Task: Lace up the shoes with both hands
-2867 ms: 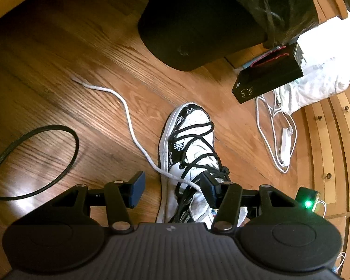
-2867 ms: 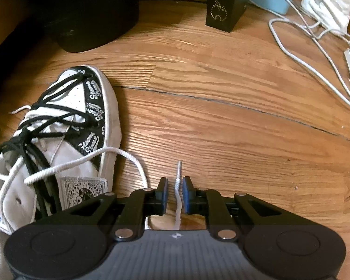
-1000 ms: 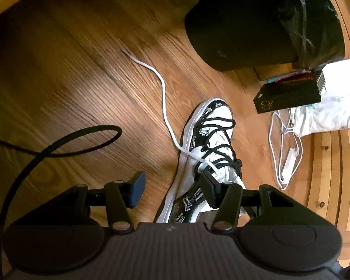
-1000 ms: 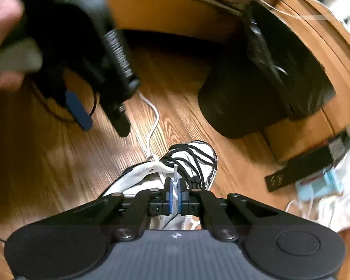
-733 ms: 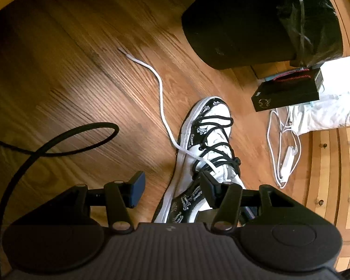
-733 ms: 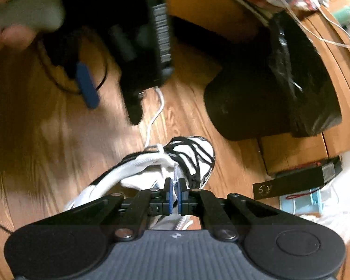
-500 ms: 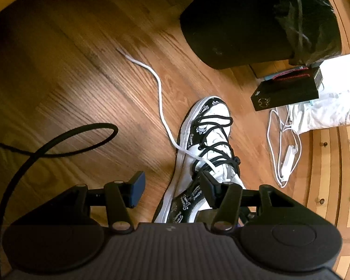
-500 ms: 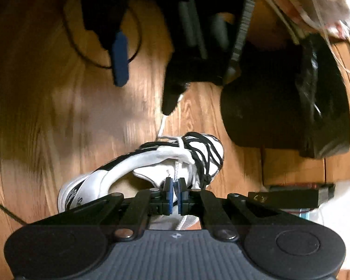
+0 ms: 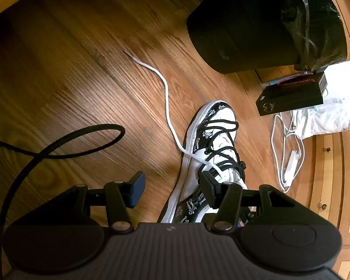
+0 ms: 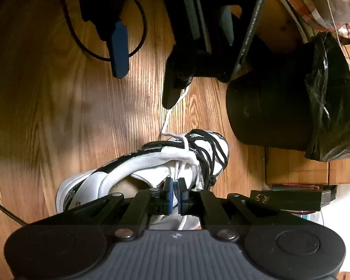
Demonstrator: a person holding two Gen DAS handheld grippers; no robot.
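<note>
Presently, at the lower centre of the right wrist view, the right gripper (image 10: 175,194) is clamped on the white lace (image 10: 176,170), its jaws together on the strand above the shoe's (image 10: 151,161) tongue. The shoe lies mid-frame on the wood floor (image 10: 46,116), toe toward the right. In the left wrist view, the left gripper (image 9: 170,190) stands apart and holds nothing, its right finger (image 9: 208,190) over the shoe's collar. The lace's other end trails across the boards toward the upper left. Farther off, at upper right, stands a black bin (image 9: 256,23).
</note>
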